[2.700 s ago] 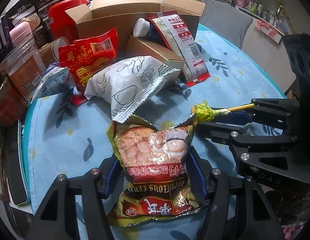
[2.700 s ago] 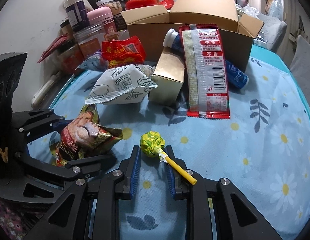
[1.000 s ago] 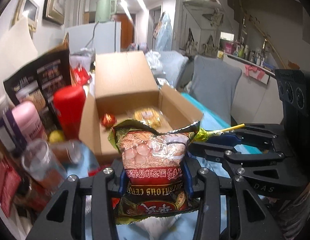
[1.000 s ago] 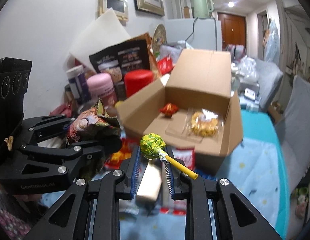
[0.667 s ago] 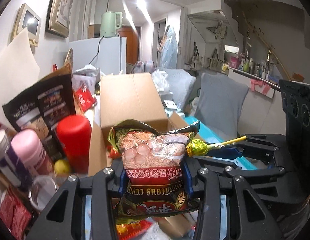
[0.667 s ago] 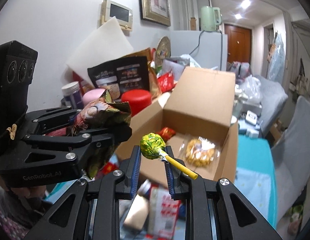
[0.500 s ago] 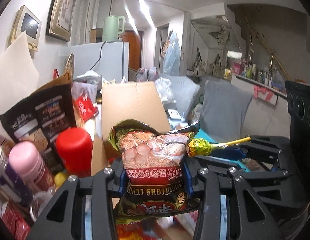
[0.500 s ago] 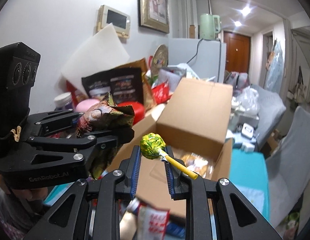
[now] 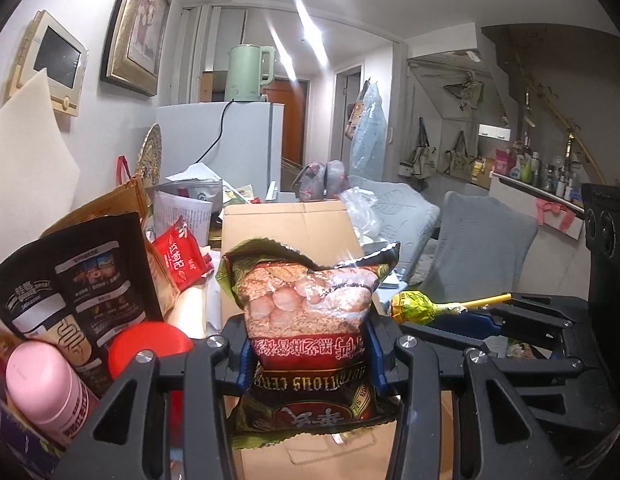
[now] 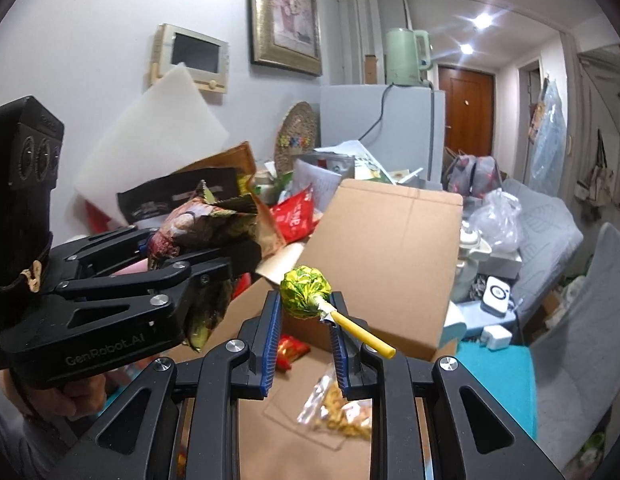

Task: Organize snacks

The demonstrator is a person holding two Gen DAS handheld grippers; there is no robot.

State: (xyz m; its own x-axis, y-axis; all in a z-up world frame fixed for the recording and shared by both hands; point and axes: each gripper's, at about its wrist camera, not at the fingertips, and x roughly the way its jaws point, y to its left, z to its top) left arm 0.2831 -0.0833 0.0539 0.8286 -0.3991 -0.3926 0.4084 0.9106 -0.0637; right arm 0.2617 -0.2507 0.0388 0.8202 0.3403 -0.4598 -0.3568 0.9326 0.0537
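My left gripper (image 9: 308,350) is closed on a cereal packet (image 9: 310,316), which stands upright between its blue pads, printed side upside down. My right gripper (image 10: 304,332) is clamped on a lollipop (image 10: 306,297) in green-yellow wrap, its yellow stick angling out to the right. Both hang over an open cardboard box (image 10: 394,248). Inside lie a clear bag of golden snacks (image 10: 342,412) and a red-wrapped sweet (image 10: 290,350), partly hidden by my fingers. The box floor is mostly cut off.

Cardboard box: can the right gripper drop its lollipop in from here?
Probably yes. The right gripper holds the lollipop over the open cardboard box; nothing blocks the floor below.
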